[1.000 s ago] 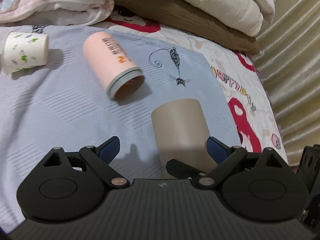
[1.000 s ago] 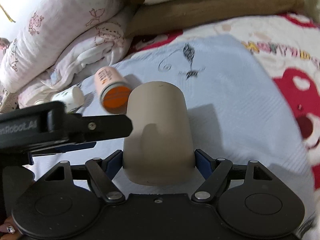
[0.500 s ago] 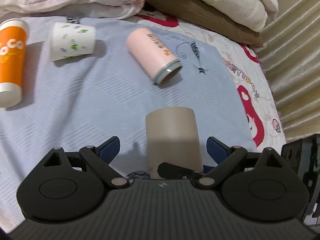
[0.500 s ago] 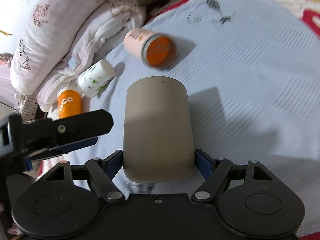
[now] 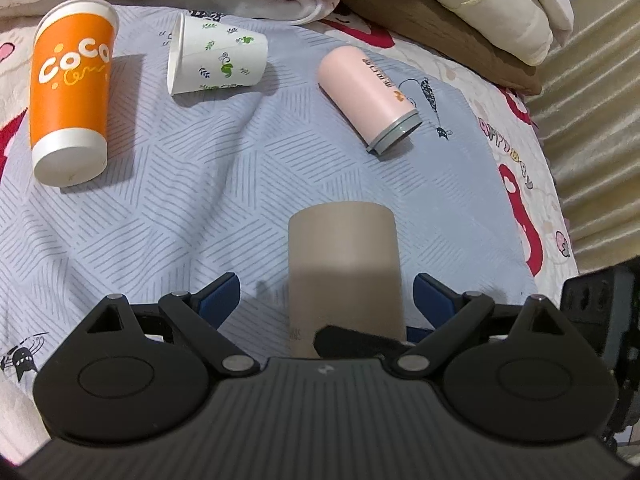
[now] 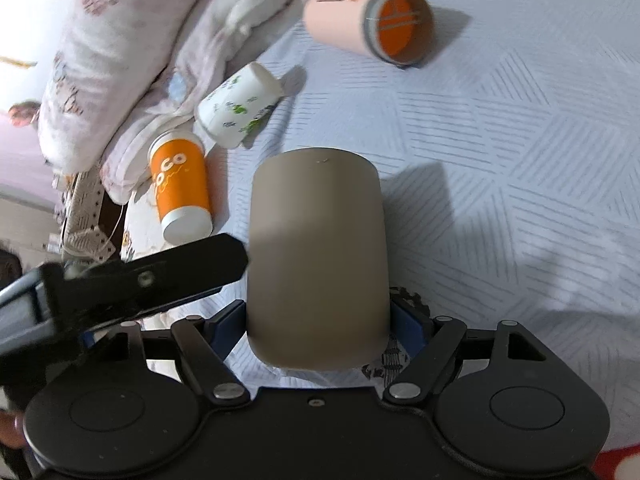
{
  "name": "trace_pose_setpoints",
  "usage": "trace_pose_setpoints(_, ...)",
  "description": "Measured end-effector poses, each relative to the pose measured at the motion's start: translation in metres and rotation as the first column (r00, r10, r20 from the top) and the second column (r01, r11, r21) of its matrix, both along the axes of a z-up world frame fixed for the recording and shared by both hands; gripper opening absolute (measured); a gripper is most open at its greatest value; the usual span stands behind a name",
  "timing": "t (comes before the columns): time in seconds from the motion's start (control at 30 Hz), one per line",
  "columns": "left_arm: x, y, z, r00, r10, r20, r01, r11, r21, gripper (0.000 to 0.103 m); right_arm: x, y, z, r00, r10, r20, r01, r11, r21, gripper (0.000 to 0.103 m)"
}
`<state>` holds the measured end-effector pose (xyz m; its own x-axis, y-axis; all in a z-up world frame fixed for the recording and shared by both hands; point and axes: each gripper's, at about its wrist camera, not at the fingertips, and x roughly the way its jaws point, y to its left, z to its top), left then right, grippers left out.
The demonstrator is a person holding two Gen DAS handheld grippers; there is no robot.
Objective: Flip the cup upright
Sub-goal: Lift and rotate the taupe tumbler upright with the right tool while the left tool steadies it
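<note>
Taupe cup (image 6: 316,268) sits low in the middle of the right wrist view, clamped between the blue pads (image 6: 404,326) of the right gripper (image 6: 318,328), closed base pointing away from the camera. Only this view shows the grip itself, the orange inside of the pink tumbler (image 6: 368,24) at upper right, and a black finger of the left gripper (image 6: 160,276) reaching in from the left.

From the left wrist view the same cup (image 5: 344,276) stands at lower centre between the spread fingers of the left gripper (image 5: 326,294), which touch nothing; a finger of the right gripper (image 5: 360,340) crosses its lower end. Here the orange "coco" cup (image 5: 72,92) at upper left, the leaf-printed white cup (image 5: 216,60) beside it and the pink tumbler (image 5: 368,96) lie on their sides on the grey-blue sheet (image 5: 180,200).

Against a second ago, the orange cup has come into both views, and the lying cups appear farther off in the left view.
</note>
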<state>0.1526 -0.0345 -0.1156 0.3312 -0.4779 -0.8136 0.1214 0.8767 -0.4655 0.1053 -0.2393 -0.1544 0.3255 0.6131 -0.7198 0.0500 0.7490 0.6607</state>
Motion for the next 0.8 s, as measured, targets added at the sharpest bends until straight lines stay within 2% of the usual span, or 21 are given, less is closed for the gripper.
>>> trace_pose_setpoints(0.03,0.001,0.001,-0.003,1.000,-0.001,-0.003,0.001,1.000,-0.008,0.094,0.001,0.000,0.001,1.000,0.019,0.021,-0.019,1.000,-0.005,0.086)
trace_pose_setpoints(0.1,0.003,0.003,-0.009,1.000,-0.010,-0.018,0.010,1.000,-0.025,0.094,0.000,-0.001,0.006,0.997,0.049,0.061,-0.047,0.999,-0.023,0.095)
trace_pose_setpoints(0.27,0.013,0.010,-0.020,0.998,-0.041,-0.040,0.038,0.996,-0.082,0.094,0.012,-0.005,0.016,0.981,0.124,0.148,-0.117,0.992,-0.053,0.096)
trace_pose_setpoints(0.43,0.022,0.013,-0.027,0.996,-0.065,-0.056,0.058,0.992,-0.112,0.094,0.030,-0.006,0.000,0.976,0.165,0.143,-0.166,0.986,-0.005,0.092)
trace_pose_setpoints(0.5,0.025,0.015,-0.031,0.996,-0.061,-0.065,0.053,0.991,-0.124,0.094,0.036,-0.009,-0.007,0.975,0.179,0.134,-0.188,0.981,0.056,0.085)
trace_pose_setpoints(0.57,0.028,0.019,-0.036,0.995,-0.068,-0.078,0.056,0.987,-0.148,0.092,0.040,-0.012,-0.013,0.975,0.187,0.118,-0.200,0.973,0.113,0.085)
trace_pose_setpoints(0.67,0.031,0.019,-0.043,0.992,-0.075,-0.104,0.053,0.977,-0.206,0.084,0.040,-0.016,-0.014,0.973,0.198,0.119,-0.213,0.968,0.130,0.084)
trace_pose_setpoints(0.77,0.028,0.015,-0.046,0.992,-0.078,-0.100,0.053,0.973,-0.226,0.076,0.039,-0.013,-0.013,0.970,0.206,0.131,-0.222,0.967,0.123,0.085)
trace_pose_setpoints(0.8,0.027,0.014,-0.046,0.992,-0.079,-0.097,0.055,0.972,-0.227,0.076,0.037,-0.012,-0.012,0.968,0.209,0.137,-0.226,0.967,0.118,0.084)
